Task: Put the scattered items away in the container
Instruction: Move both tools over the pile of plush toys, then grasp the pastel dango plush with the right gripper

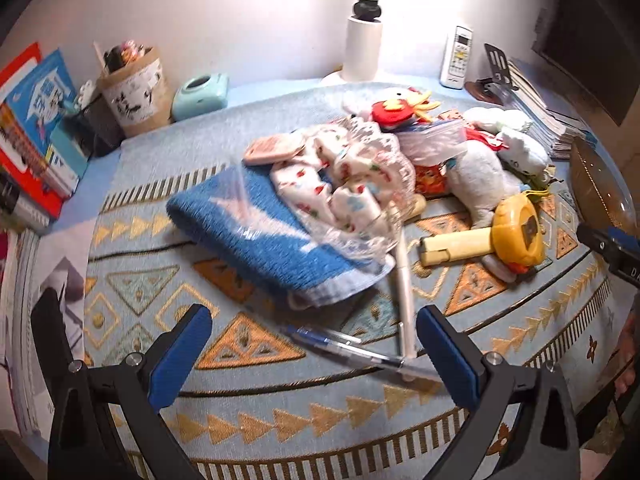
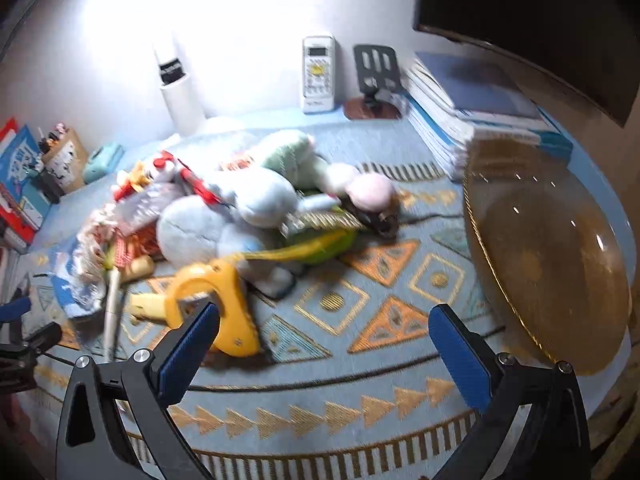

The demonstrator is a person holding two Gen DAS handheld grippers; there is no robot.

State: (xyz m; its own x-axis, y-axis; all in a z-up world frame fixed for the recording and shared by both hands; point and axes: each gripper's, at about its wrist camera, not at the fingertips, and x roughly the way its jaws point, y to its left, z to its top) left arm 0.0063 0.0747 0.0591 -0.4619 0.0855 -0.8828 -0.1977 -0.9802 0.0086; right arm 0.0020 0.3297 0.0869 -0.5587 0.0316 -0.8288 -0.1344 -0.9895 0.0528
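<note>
- the left hand-held gripper (image 1: 314, 354) is hovering wide apart and empty over the patterned blue cloth-covered table (image 1: 280, 412), a blue ballpoint pen (image 1: 344, 350) lying between its fingers.
- the right hand-held gripper (image 2: 324, 350) is gaping wide, empty.
- the scattered pile of plush toys (image 2: 224, 216) is lying at 10 o'clock in the right wrist view.
- the amber glass bowl (image 2: 560, 264) is sitting at 3 o'clock.

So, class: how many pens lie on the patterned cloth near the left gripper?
2: a blue pen between the left gripper's fingers, and a white pen crossing its tip, running up toward the clothes pile, which may hide more.
</note>
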